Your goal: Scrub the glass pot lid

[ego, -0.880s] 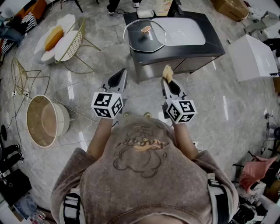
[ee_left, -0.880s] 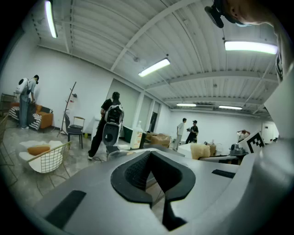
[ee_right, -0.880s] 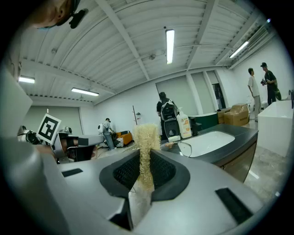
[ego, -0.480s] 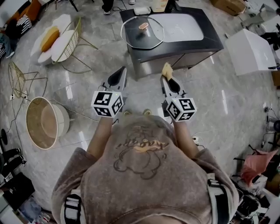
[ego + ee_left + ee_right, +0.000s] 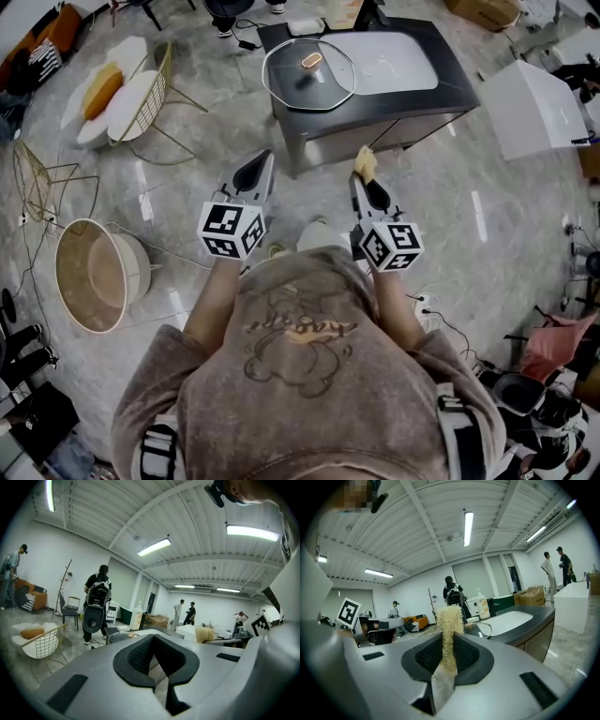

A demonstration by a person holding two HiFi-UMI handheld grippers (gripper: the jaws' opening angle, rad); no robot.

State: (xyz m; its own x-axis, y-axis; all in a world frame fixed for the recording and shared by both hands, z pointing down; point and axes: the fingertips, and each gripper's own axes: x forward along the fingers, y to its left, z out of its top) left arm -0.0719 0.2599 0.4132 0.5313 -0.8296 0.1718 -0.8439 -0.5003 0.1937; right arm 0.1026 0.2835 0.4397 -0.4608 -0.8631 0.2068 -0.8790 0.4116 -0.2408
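The glass pot lid (image 5: 308,77) with a tan knob (image 5: 312,60) lies flat on the left end of a dark counter (image 5: 375,103), beside a white sink (image 5: 392,62). Both grippers are held in front of the person's chest, short of the counter. My left gripper (image 5: 253,172) is shut with nothing in it; its view shows the pads (image 5: 140,654) closed and the lid (image 5: 119,637) low ahead. My right gripper (image 5: 367,178) is shut on a yellow fibrous scrubber (image 5: 365,162), which stands upright between the jaws (image 5: 449,620). The lid's rim (image 5: 486,626) shows just past the scrubber.
A white box (image 5: 537,114) stands right of the counter. A round wicker basket (image 5: 92,274) and a wire chair with cushions (image 5: 127,82) are on the marble floor at left, with cables nearby. Several people stand in the room behind. A soap bottle (image 5: 481,604) is on the counter.
The person has shifted on the floor, and a shoe now shows between the grippers. Both grippers keep the same pose, and the right one still clamps the scrubber.
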